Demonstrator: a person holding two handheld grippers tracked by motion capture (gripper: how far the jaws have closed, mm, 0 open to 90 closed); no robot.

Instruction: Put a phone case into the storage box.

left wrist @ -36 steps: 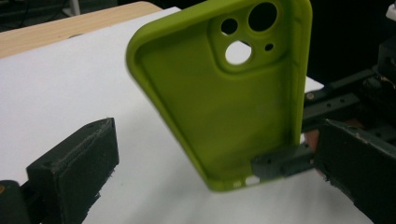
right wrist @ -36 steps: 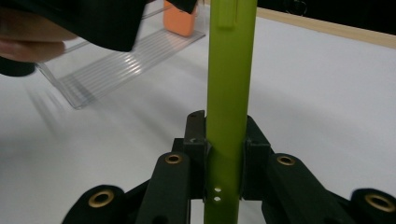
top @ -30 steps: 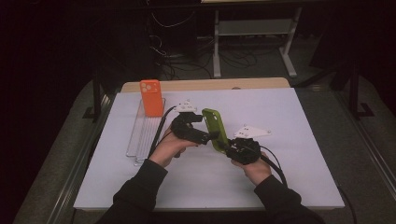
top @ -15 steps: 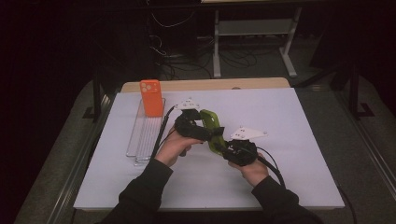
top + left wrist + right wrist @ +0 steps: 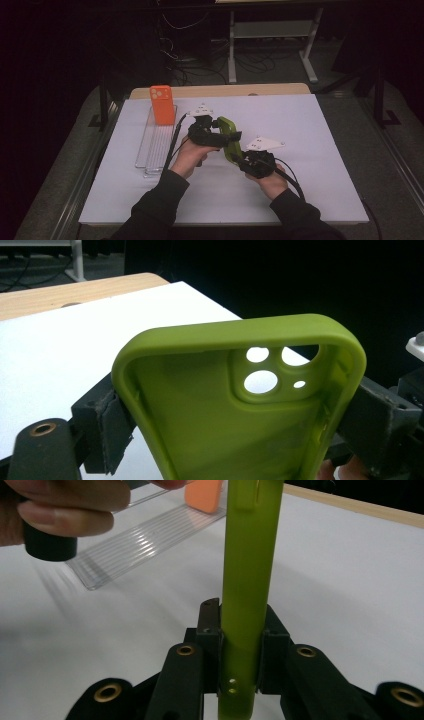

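A green phone case (image 5: 232, 142) is held up over the white table between both hands. My right gripper (image 5: 240, 157) is shut on its lower end; in the right gripper view the case (image 5: 250, 555) rises edge-on from the jaws (image 5: 241, 625). My left gripper (image 5: 229, 134) reaches in from the left and spans the case's upper end by the camera holes. Its jaws have just been closing with the case (image 5: 200, 410) between them. In the left gripper view the pads (image 5: 112, 417) press on both side edges.
An orange phone case (image 5: 162, 104) stands upright at the far end of a clear ribbed rack (image 5: 155, 145) on the table's left. A wooden board (image 5: 225, 91) lies along the back edge. White tabletop (image 5: 320, 150) spreads to the right.
The left gripper's jaws have closed in around the green case's upper end. Both hands have stayed roughly where they were, and the right gripper has kept its grip.
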